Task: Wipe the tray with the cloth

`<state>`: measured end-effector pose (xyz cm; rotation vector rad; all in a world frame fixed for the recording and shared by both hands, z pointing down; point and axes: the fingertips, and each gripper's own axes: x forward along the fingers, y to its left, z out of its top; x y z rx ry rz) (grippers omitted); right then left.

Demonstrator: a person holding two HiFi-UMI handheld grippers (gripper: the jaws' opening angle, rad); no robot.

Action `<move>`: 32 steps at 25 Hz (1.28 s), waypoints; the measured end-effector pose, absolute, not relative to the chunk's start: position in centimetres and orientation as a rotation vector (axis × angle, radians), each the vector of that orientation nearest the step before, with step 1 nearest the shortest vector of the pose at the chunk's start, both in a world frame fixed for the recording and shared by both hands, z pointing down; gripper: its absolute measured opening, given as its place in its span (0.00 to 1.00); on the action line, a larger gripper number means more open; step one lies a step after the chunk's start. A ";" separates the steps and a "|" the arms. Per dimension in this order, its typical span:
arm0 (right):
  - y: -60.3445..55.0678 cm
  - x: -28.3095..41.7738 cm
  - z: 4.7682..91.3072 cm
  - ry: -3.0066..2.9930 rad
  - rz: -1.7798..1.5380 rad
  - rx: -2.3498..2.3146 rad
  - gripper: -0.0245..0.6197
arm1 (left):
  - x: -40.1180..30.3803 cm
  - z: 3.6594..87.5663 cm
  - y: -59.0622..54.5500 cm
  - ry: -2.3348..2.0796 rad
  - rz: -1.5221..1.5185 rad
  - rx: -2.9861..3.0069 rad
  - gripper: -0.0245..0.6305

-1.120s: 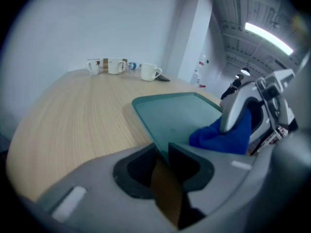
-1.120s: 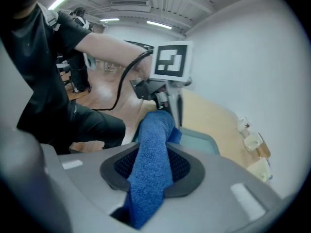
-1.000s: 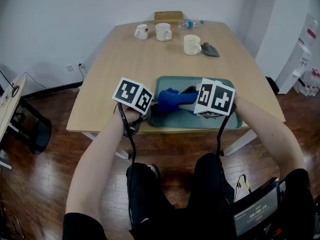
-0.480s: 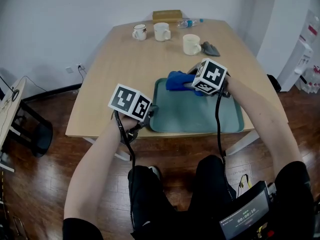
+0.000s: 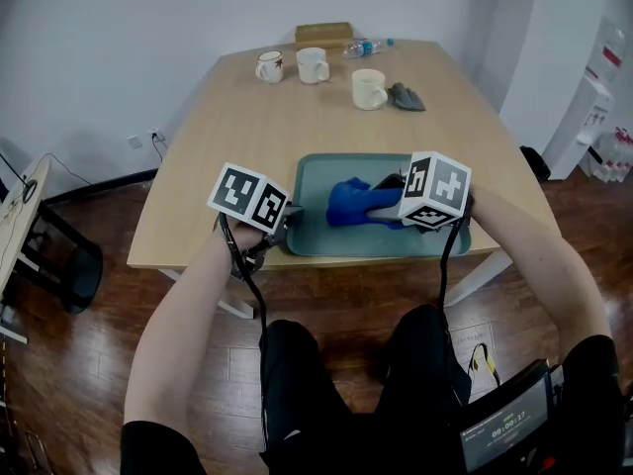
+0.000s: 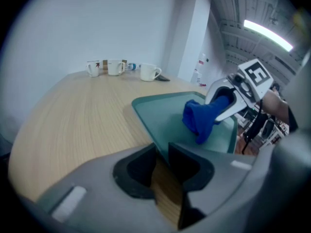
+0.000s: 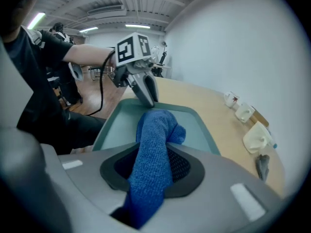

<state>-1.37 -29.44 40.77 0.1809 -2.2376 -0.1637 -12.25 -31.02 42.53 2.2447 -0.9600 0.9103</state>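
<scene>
Pale wooden table, dark plank floor

Tray: teal, rectangular, low-rimmed; laid flat by the near edge of the table. Cloth: blue, knitted, bunched; one end is clamped in the right gripper, the rest is draped onto the tray floor, right of centre

A broad stretch of bare counter lies open between the tray and the nearest mug. The tray's left strip is free. The blue cloth and the right hand-held gripper clamping it fill the tray's middle. The left hand-held gripper blocks the tray's near left corner, pinching the rim.
</scene>
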 end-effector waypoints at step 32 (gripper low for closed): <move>-36.0 7.4 40.9 -2.207 -0.207 0.394 0.21 | -12.4 42.4 -30.9 -0.985 0.920 2.253 0.17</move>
